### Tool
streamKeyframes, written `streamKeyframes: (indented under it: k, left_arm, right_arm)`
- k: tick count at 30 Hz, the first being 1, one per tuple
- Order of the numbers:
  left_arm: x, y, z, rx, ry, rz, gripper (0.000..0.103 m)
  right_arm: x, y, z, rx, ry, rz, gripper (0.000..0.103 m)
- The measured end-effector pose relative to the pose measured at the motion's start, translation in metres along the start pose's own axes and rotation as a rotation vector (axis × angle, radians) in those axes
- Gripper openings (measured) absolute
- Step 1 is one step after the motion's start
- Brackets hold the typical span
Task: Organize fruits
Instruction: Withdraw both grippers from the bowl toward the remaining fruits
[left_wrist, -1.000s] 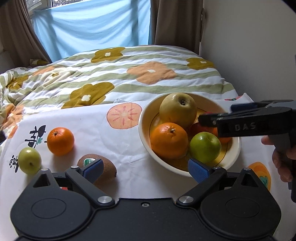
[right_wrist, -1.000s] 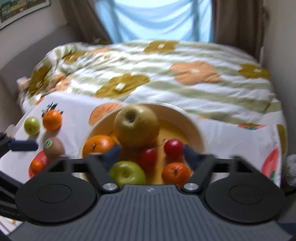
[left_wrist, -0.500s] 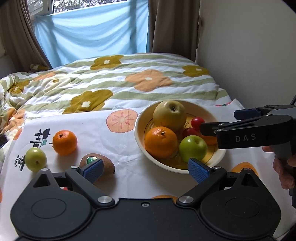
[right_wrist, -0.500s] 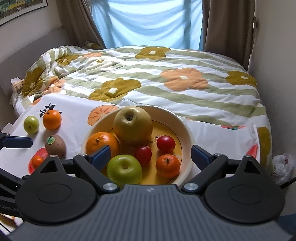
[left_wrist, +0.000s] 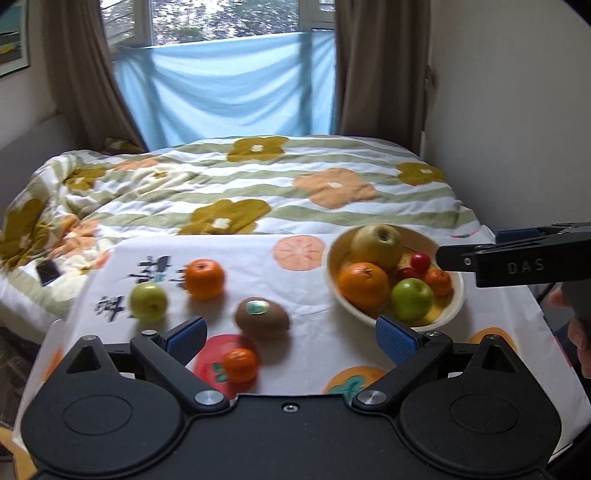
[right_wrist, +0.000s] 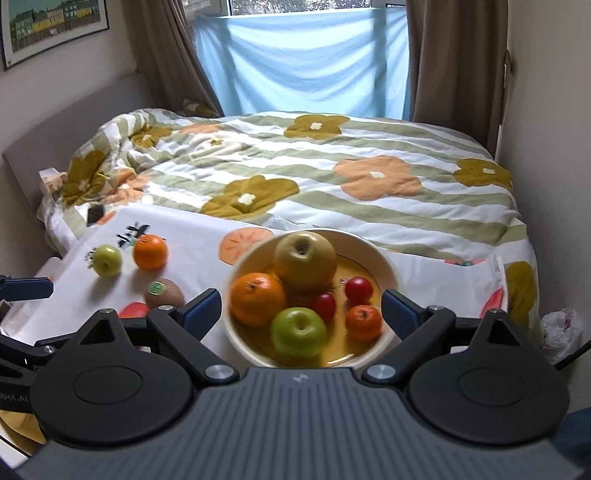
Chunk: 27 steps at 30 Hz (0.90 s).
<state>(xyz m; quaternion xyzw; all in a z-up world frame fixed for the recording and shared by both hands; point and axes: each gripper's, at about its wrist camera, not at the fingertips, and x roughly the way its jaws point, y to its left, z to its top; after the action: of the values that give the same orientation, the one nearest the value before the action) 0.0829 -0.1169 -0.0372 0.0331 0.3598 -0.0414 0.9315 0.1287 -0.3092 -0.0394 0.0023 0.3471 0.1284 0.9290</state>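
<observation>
A cream bowl (left_wrist: 456, 301) (right_wrist: 388, 264) holds a big yellow apple (right_wrist: 304, 260), an orange (right_wrist: 257, 299), a green apple (right_wrist: 298, 332), a small mandarin (right_wrist: 363, 322) and two red fruits (right_wrist: 358, 289). On the white cloth lie a kiwi (left_wrist: 262, 318), an orange (left_wrist: 204, 277), a green apple (left_wrist: 148, 301) and a small mandarin (left_wrist: 240, 364). My left gripper (left_wrist: 290, 338) is open and empty, above the kiwi and mandarin. My right gripper (right_wrist: 301, 308) is open and empty, above the bowl's near side; it also shows in the left wrist view (left_wrist: 517, 260).
The white fruit-print cloth (left_wrist: 314, 343) covers a table in front of a bed with a flowered quilt (left_wrist: 258, 188). A dark phone (left_wrist: 48, 272) lies on the quilt at left. A wall stands close on the right. A white plastic bag (right_wrist: 563, 330) lies at right.
Both grippers have pulled back and up from the bowl. The left view has swung left, so the kiwi and the small mandarin now lie between its fingers.
</observation>
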Motion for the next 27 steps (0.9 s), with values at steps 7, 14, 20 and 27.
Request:
streamKeyframes:
  k: [7, 14, 20, 27]
  left_arm:
    - [-0.009, 0.042, -0.006, -0.02, 0.007, 0.039, 0.1]
    - [-0.007, 0.095, -0.003, -0.007, 0.01, 0.039, 0.1]
    - [0.009, 0.136, 0.0, 0.038, 0.023, 0.019, 0.1]
    - [0.037, 0.171, 0.006, 0.099, 0.041, -0.031, 0.1]
  right_arm:
    - [0.001, 0.043, 0.001, -0.026, 0.008, 0.021, 0.103]
    - [0.015, 0.089, 0.0, 0.002, 0.027, 0.009, 0.103]
    - [0.034, 0.121, -0.004, 0.041, 0.056, -0.013, 0.103]
    - [0.054, 0.164, -0.015, 0.077, 0.088, -0.045, 0.103]
